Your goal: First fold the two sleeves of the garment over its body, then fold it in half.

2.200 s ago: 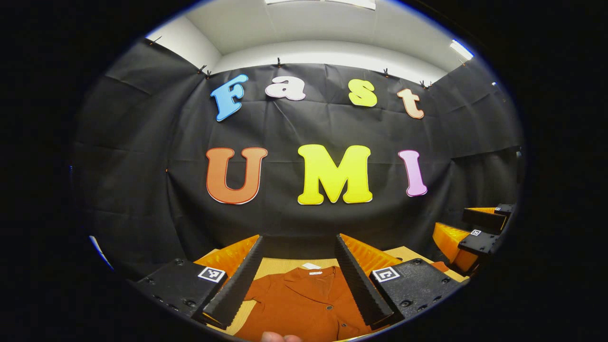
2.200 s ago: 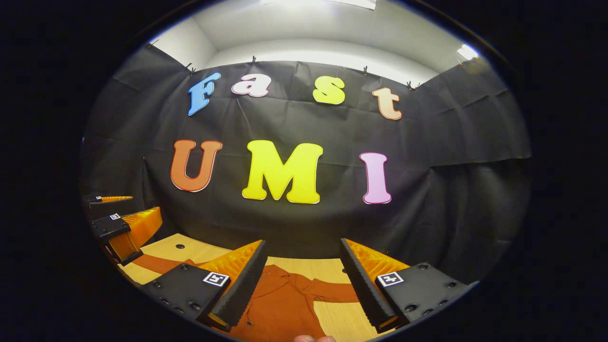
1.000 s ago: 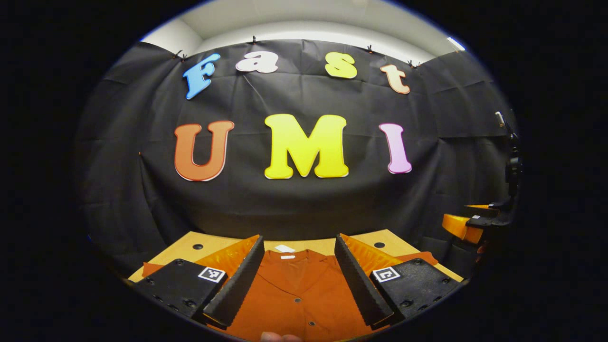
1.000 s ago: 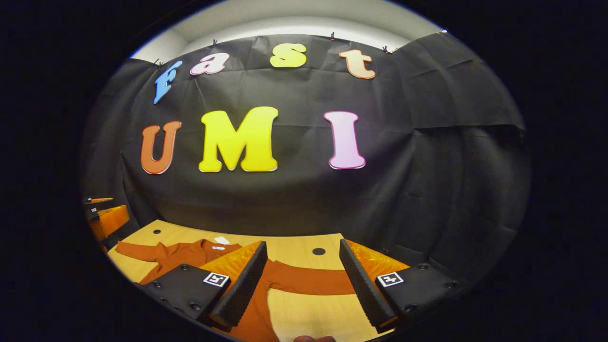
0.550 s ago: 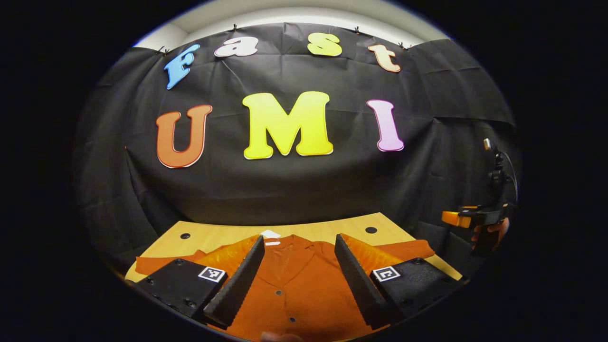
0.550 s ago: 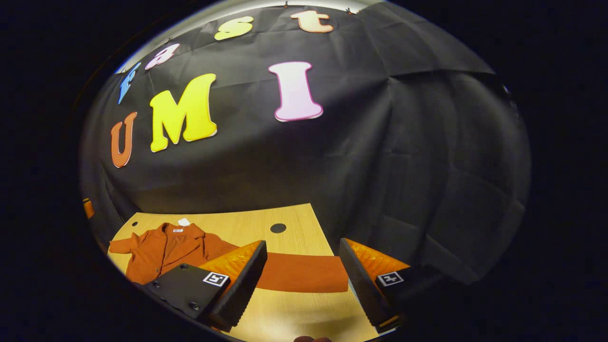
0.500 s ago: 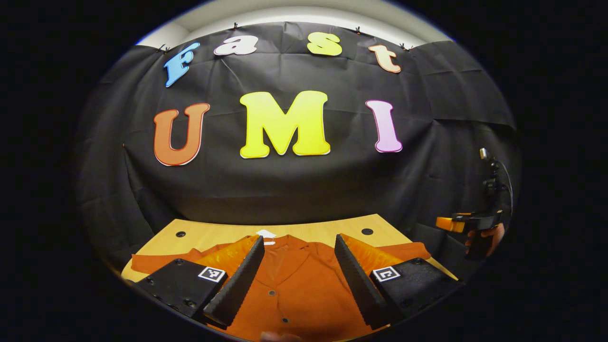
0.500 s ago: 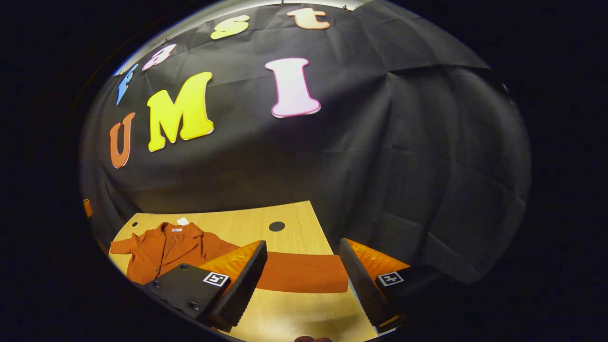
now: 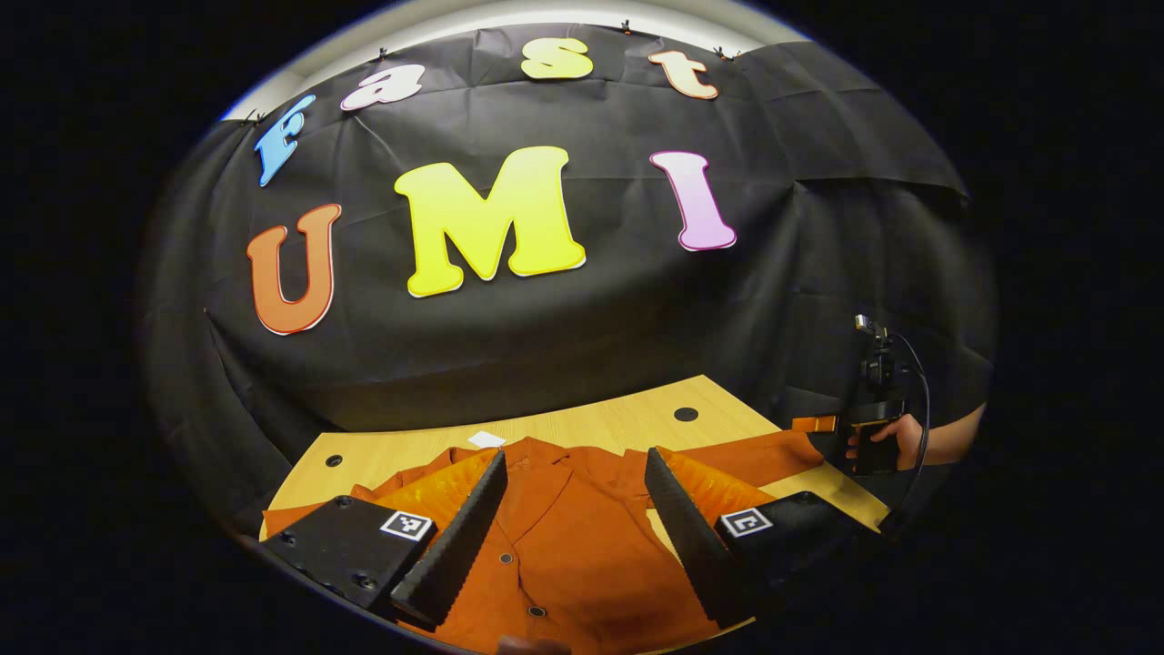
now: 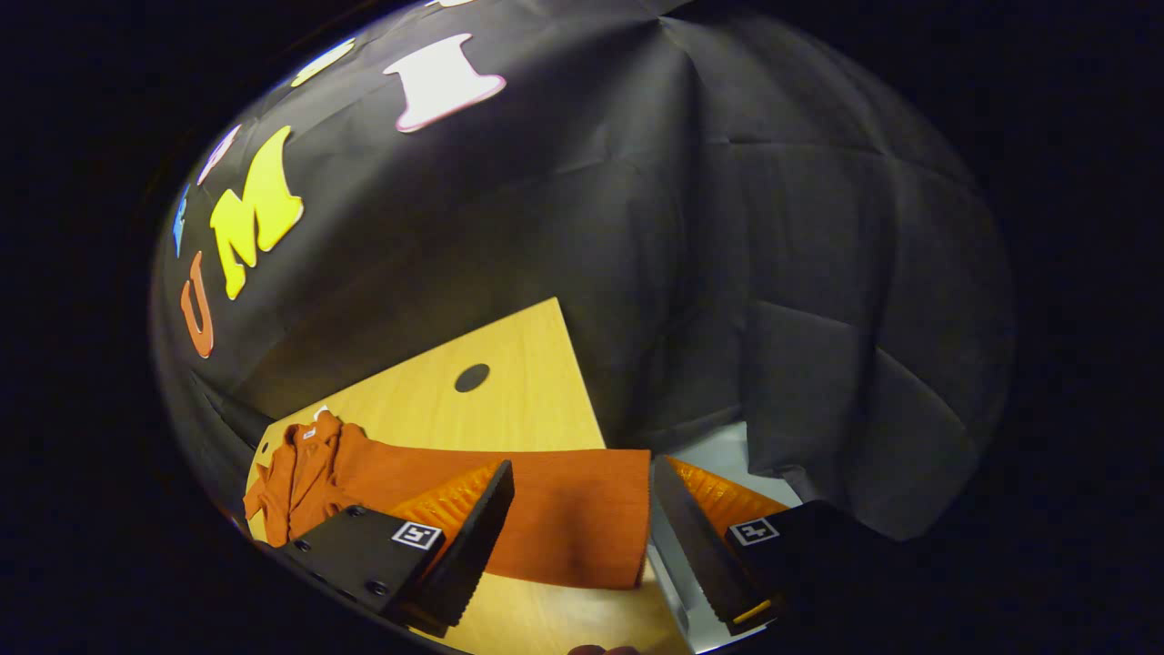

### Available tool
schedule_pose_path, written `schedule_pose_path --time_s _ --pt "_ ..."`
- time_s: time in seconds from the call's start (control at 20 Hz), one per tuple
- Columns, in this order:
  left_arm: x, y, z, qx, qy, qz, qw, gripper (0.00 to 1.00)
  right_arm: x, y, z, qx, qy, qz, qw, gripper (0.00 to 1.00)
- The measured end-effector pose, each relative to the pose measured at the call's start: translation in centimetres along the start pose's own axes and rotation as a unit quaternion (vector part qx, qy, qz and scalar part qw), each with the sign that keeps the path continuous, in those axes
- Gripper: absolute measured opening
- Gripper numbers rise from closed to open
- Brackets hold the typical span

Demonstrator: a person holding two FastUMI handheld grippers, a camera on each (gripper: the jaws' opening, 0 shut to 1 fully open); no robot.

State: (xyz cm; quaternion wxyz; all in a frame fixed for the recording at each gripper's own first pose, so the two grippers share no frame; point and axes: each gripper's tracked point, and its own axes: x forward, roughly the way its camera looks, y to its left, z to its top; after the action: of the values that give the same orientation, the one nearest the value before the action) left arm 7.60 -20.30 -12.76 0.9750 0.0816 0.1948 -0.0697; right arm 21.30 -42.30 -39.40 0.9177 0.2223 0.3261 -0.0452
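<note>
Two views give us the scene, and the largest thing in both is the black cloth wall hanging behind the far edge of a wooden tabletop. We see the tabletop's light grain run from left to right, with small dark holes near its far corners.

Spread flat across it lies the rust-orange garment, buttoned down the front, its collar toward the far side and a white tag just beyond the collar. In the left gripper view its body fills the near middle of the tabletop, one sleeve reaching left and the other sleeve stretched out to the right edge.

Our left tongs hover over the garment's body with the jaws wide apart and nothing between them.

In the right gripper view our right tongs sit at the right end of the tabletop, jaws also wide apart, with the sleeve's cuff lying in the gap between them; we cannot tell whether either finger touches the cloth. The cuff reaches the tabletop's right edge.

Far to the right in the left gripper view, we see a hand holding the right tongs beside the sleeve's end.
</note>
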Motion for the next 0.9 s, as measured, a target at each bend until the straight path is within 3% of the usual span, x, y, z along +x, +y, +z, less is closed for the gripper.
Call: schedule_pose_path --time_s 0.2,0.4,0.5,0.55,0.7,0.75,0.8,0.9 --pt "0.8 0.2 -1.1 -0.008 0.022 0.009 1.0 0.99 2.8 -2.2 -1.6 0.068 0.036 0.008 0.997 0.96" --pt "1.1 0.1 -1.6 -0.004 0.034 0.016 0.999 0.99 4.6 -1.6 -3.3 0.107 0.067 0.033 0.991 0.96" --pt "0.9 0.0 -1.4 0.0 0.031 0.016 0.999 0.99 4.7 -0.9 -3.1 0.145 0.071 0.046 0.986 0.9" --pt "0.9 -0.2 -1.4 0.002 0.031 0.014 0.999 0.99 4.6 -0.8 -3.2 0.16 0.078 0.043 0.983 0.67" --pt "0.9 -0.4 -1.2 0.01 0.028 0.01 1.0 0.99 4.3 -0.6 -3.6 0.186 0.094 0.037 0.977 0.7" --pt "0.9 -0.5 -1.0 0.012 0.024 0.009 1.0 0.99 4.4 -0.9 -3.6 0.173 0.094 0.031 0.98 0.63" --pt "0.8 -0.3 -0.9 0.012 0.022 0.008 1.0 0.99 4.3 -0.7 -3.6 0.156 0.093 0.025 0.983 0.68" --pt "0.5 0.1 -1.0 0.007 0.019 0.009 1.0 0.99 4.0 -0.7 -3.6 0.107 0.096 0.006 0.99 0.55"
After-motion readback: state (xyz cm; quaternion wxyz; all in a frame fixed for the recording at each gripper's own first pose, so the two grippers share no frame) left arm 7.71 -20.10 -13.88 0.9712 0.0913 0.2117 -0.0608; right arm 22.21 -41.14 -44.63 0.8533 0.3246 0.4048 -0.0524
